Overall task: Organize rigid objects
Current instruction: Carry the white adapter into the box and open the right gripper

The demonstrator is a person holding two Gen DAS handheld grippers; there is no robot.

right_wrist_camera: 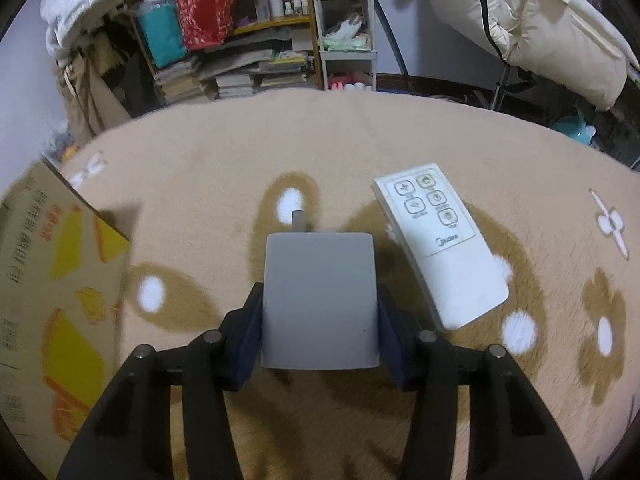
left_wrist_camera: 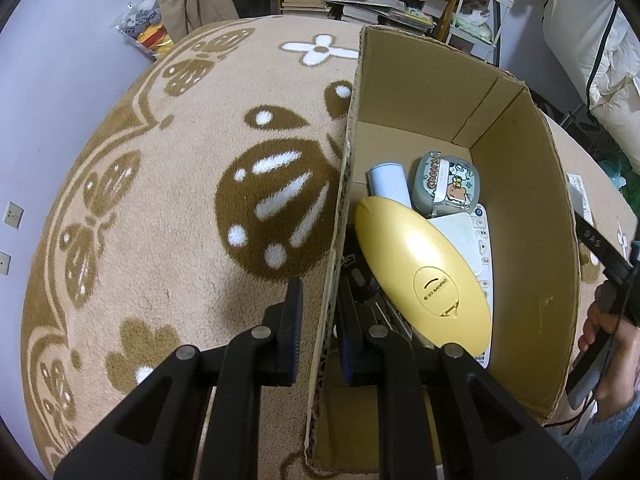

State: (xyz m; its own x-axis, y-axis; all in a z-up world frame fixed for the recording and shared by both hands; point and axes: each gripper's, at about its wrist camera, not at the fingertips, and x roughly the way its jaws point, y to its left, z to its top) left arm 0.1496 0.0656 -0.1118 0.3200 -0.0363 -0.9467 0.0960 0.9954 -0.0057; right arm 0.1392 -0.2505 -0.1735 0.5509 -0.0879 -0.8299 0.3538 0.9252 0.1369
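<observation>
An open cardboard box [left_wrist_camera: 516,208] stands on the patterned rug. In it lie a yellow oval device [left_wrist_camera: 420,264], a grey "Cheers" case [left_wrist_camera: 448,184], a pale blue cylinder [left_wrist_camera: 390,184], a white flat pad [left_wrist_camera: 460,240] and a white remote [left_wrist_camera: 482,246]. My left gripper [left_wrist_camera: 320,320] is shut on the box's left wall, one finger outside and one inside. My right gripper [right_wrist_camera: 320,332] is shut on a grey rectangular adapter [right_wrist_camera: 320,300], its pads pressing both sides. Beside it on the rug lies a white Midea remote [right_wrist_camera: 440,244]. The box's printed outer side [right_wrist_camera: 52,280] shows at the left.
The beige and brown rug [left_wrist_camera: 160,220] spreads left of the box. A bookshelf [right_wrist_camera: 248,68] and a white cart [right_wrist_camera: 346,40] stand behind. A pale padded jacket [right_wrist_camera: 540,20] hangs at the right. A person's hand [left_wrist_camera: 600,320] shows beyond the box's right wall.
</observation>
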